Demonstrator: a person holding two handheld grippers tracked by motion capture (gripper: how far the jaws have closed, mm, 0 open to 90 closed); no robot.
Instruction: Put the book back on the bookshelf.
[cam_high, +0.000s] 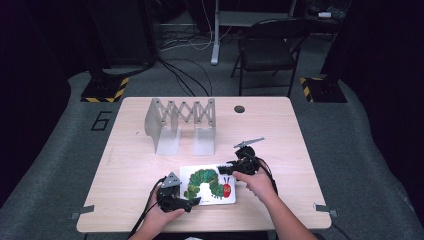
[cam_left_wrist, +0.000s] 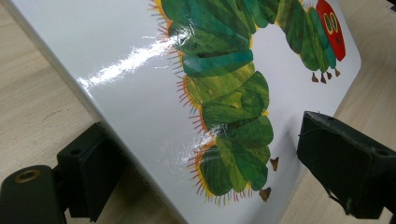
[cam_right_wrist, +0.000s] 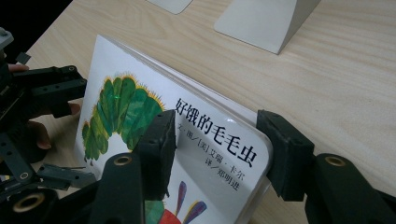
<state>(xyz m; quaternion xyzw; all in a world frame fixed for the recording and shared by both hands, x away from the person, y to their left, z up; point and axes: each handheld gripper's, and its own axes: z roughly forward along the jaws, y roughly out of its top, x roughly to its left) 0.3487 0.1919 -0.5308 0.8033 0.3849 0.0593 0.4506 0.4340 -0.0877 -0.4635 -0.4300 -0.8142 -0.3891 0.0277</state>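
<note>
Near the worktop's (cam_high: 150, 210) front edge lies the caterpillar picture book (cam_high: 207, 184). Right hand-held gripper (cam_high: 226, 169) clamps its top corner to lift it; left hand-held gripper (cam_high: 196, 202) straddles the opposite edge, unclenched, steadying.

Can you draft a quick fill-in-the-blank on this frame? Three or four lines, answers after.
1. The book on the table shows a green ____ on its cover.
2. The right gripper is shut on the book's ____ corner.
3. The grey folding rack stands ____ the book, farther from the person.
4. The left gripper has the book ____ its jaws.

Missing words: caterpillar; top right; behind; between
</note>
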